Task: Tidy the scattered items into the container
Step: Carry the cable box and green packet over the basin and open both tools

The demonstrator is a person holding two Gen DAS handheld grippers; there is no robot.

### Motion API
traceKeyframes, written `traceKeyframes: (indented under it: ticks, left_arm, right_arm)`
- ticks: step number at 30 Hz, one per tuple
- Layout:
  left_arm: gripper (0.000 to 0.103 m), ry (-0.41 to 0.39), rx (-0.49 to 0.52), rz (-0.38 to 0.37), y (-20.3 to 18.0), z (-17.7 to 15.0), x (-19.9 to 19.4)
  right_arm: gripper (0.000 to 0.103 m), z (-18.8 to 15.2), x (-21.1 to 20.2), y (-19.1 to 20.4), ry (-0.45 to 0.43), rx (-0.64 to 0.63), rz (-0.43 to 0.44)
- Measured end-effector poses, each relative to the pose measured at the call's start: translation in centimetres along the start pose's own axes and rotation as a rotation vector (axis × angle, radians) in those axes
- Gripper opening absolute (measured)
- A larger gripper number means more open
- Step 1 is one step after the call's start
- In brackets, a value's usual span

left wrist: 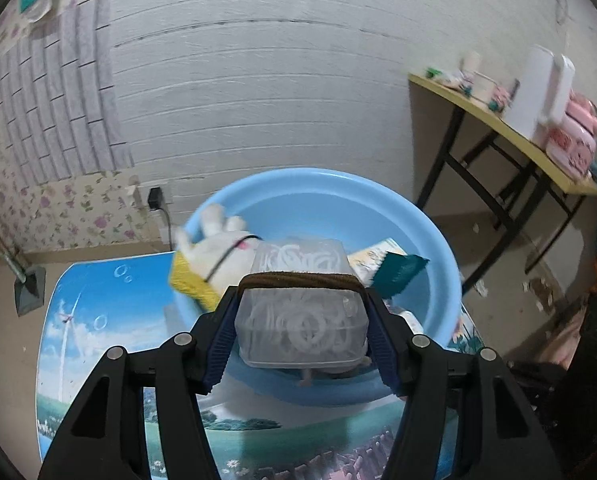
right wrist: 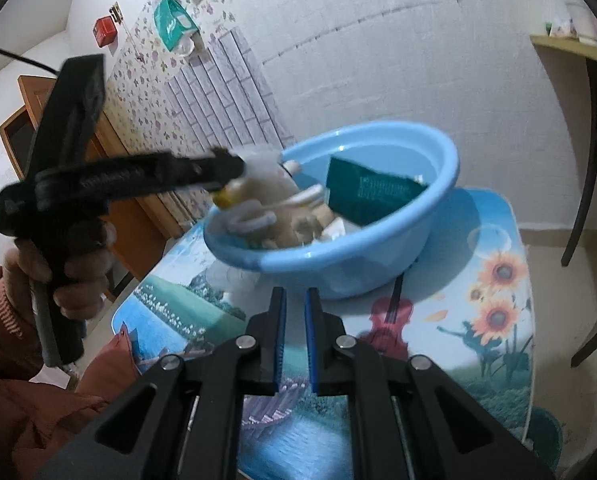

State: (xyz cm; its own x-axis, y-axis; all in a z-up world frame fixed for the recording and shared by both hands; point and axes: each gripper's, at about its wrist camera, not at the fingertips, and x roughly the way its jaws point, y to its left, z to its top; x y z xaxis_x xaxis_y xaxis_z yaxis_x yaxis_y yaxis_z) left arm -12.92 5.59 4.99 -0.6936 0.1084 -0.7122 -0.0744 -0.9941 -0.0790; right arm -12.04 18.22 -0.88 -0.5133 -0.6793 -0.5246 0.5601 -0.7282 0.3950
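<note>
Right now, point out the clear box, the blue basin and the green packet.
clear box [left wrist: 302, 320], left wrist view, front face between the pads.
blue basin [right wrist: 338, 268], right wrist view, outer wall.
green packet [right wrist: 366, 196], right wrist view, flat middle.

Closed right gripper [right wrist: 295, 344] hangs before the filled blue basin [right wrist: 378, 264].

Picture-printed table [right wrist: 494, 240], blue basin [right wrist: 378, 264] standing on it

The left gripper [left wrist: 302, 320], held by a hand [right wrist: 58, 268] in an orange sleeve, clamps a clear box [left wrist: 302, 312] above the blue basin [left wrist: 430, 240]. The right gripper [right wrist: 295, 344] is closed and empty, before the basin.
</note>
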Motion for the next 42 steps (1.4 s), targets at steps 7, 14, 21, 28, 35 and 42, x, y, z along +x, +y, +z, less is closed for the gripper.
traceKeyframes:
  ticks: [7, 14, 21, 28, 35, 42]
  left_arm:
    - [0.075, 0.003, 0.073, -0.003, -2.4, 0.6, 0.9]
    - [0.078, -0.009, 0.038, 0.041, -3.1, 0.6, 1.3]
    - [0.078, -0.028, -0.046, 0.13, -1.8, 0.9, 1.5]
    - [0.078, -0.012, -0.043, 0.158, -2.5, 1.2, 2.4]
    - [0.078, -0.008, -0.049, 0.174, -1.8, 1.2, 2.5]
    - [0.078, -0.013, -0.052, 0.163, -1.0, 1.0, 2.1]
  right_arm:
    - [0.01, 0.1, 0.2, -0.2, 0.008, -0.011, -0.01]
    - [0.011, -0.5, 0.6, -0.3, 0.024, -0.032, -0.009]
    - [0.016, -1.1, 0.6, -1.8, 0.038, -0.026, 0.011]
    - [0.017, -1.1, 0.6, -3.8, 0.029, 0.002, 0.002]
    - [0.017, -1.1, 1.3, -4.2, 0.041, 0.014, 0.021]
    - [0.017, -1.1, 1.4, -3.6, 0.052, 0.003, 0.007]
